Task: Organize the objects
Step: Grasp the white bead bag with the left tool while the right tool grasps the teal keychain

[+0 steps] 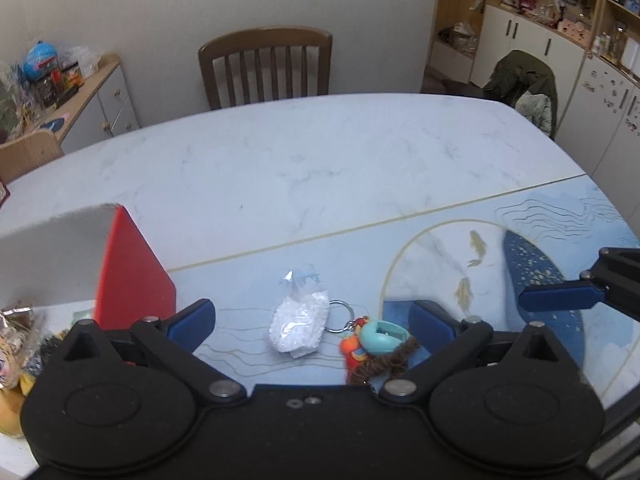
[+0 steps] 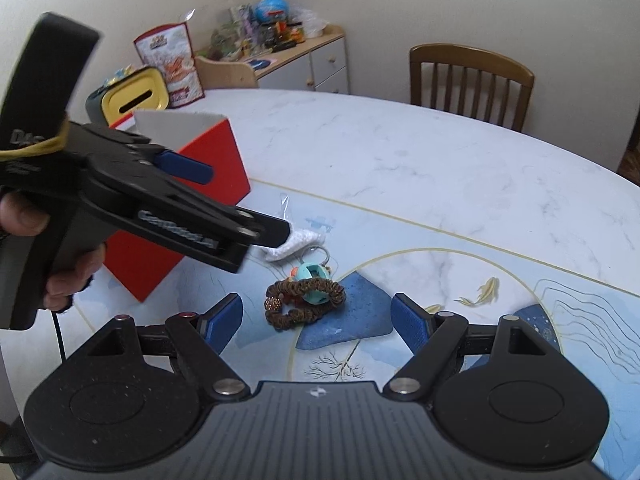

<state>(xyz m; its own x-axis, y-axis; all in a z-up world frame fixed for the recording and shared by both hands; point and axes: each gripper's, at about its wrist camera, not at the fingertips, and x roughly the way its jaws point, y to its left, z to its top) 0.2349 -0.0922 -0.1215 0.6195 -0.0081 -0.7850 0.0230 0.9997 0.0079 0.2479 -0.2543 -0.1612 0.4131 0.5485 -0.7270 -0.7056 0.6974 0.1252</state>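
Both grippers hang over a marble-patterned desk [image 1: 304,160] whose near part carries a blue printed mat [image 2: 500,264] with gold fish. The left gripper [image 1: 312,322] has its jaws spread wide, with nothing pressed between them; below and between its blue pads lie a small clear bag of white granules [image 1: 298,326] and, touching it by a metal ring, a keychain toy [image 1: 370,342] in orange and turquoise. A brown coiled hair tie [image 2: 306,300] lies against the toy on its near side. The right gripper [image 2: 318,322] likewise has its jaws set wide and empty, the hair tie lying on the mat between and just beyond its pads. In the right wrist view the left gripper is seen from the side, gripped by a hand [image 2: 60,248], its tip over the bag. A red box [image 2: 192,208] with a white interior stands open on the desk just left of these objects. Wooden chairs [image 1: 266,68] and a cluttered sideboard [image 2: 296,52] stand behind the desk.
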